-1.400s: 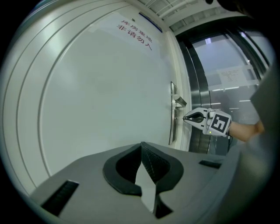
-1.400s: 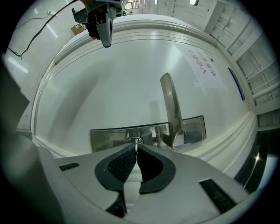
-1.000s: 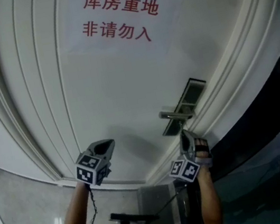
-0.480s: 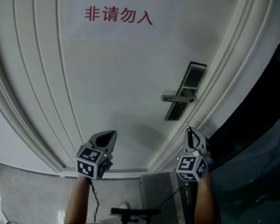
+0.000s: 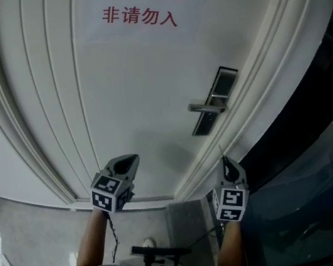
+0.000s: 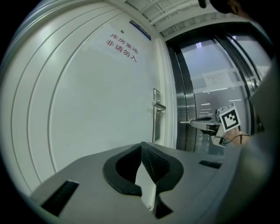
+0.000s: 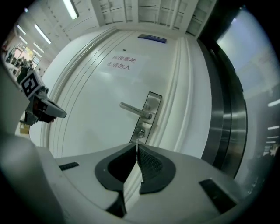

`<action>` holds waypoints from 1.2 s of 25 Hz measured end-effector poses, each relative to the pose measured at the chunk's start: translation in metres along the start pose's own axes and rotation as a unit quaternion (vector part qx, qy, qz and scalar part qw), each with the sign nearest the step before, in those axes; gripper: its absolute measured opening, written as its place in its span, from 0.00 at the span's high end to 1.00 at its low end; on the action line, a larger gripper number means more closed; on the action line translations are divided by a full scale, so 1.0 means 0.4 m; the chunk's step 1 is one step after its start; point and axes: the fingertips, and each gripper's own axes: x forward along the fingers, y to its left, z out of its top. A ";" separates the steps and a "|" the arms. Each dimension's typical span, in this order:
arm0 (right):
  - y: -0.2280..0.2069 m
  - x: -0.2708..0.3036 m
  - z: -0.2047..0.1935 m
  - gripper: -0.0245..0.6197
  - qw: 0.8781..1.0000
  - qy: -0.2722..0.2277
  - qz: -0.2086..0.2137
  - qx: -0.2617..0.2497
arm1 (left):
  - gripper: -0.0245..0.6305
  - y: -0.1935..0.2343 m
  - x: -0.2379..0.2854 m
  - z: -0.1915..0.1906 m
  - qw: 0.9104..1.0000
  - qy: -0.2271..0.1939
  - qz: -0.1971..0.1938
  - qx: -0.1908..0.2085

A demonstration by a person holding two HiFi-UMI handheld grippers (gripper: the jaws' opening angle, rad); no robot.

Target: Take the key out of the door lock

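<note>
The white door (image 5: 128, 97) carries a steel lock plate (image 5: 215, 100) with a lever handle (image 5: 207, 107). In the right gripper view the keyhole (image 7: 140, 131) shows below the handle (image 7: 134, 109) with nothing in it. My right gripper (image 7: 136, 148) is shut on the thin key (image 7: 136, 143), which sticks out past the jaw tips, clear of the lock. In the head view that gripper (image 5: 224, 162) hangs below the plate. My left gripper (image 5: 134, 159) sits left of it near the door, jaws together with nothing in them (image 6: 141, 145).
A paper notice with red print (image 5: 140, 3) is stuck high on the door. Raised mouldings (image 5: 30, 121) curve down the door's left side. A dark metal and glass frame (image 5: 323, 152) runs along the right of the door.
My right gripper has drawn back from the lock plate, down and away, with the key in its jaws. The left gripper has barely moved.
</note>
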 end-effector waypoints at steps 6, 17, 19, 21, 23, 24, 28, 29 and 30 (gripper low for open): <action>0.033 -0.080 -0.011 0.93 0.999 -0.014 -0.001 0.038 | 0.97 -0.021 -0.041 -0.002 1.000 -0.003 -0.005 0.006; 0.146 -0.232 -0.037 0.93 0.995 -0.019 0.009 0.100 | 0.97 -0.076 -0.156 -0.062 1.000 0.004 -0.013 0.010; 0.157 -0.254 -0.038 0.93 0.995 -0.021 0.007 0.101 | 0.97 -0.080 -0.176 -0.064 1.000 0.003 -0.012 0.012; 0.163 -0.273 -0.039 0.93 0.995 -0.020 0.002 0.099 | 0.97 -0.084 -0.194 -0.060 1.000 0.000 -0.011 0.016; 0.169 -0.290 -0.041 0.93 0.995 -0.020 -0.002 0.098 | 0.97 -0.086 -0.213 -0.053 1.000 -0.004 -0.010 0.020; 0.172 -0.297 -0.042 0.93 0.995 -0.020 -0.005 0.098 | 0.97 -0.087 -0.222 -0.051 1.000 -0.006 -0.008 0.022; 0.190 -0.328 -0.049 0.93 0.995 -0.017 -0.011 0.099 | 0.97 -0.087 -0.254 -0.052 1.000 -0.011 -0.003 0.027; 0.194 -0.335 -0.051 0.93 0.995 -0.017 -0.012 0.099 | 0.97 -0.086 -0.259 -0.053 1.000 -0.011 -0.002 0.026; 0.198 -0.340 -0.053 0.93 0.995 -0.017 -0.013 0.099 | 0.97 -0.086 -0.264 -0.055 1.000 -0.011 -0.001 0.026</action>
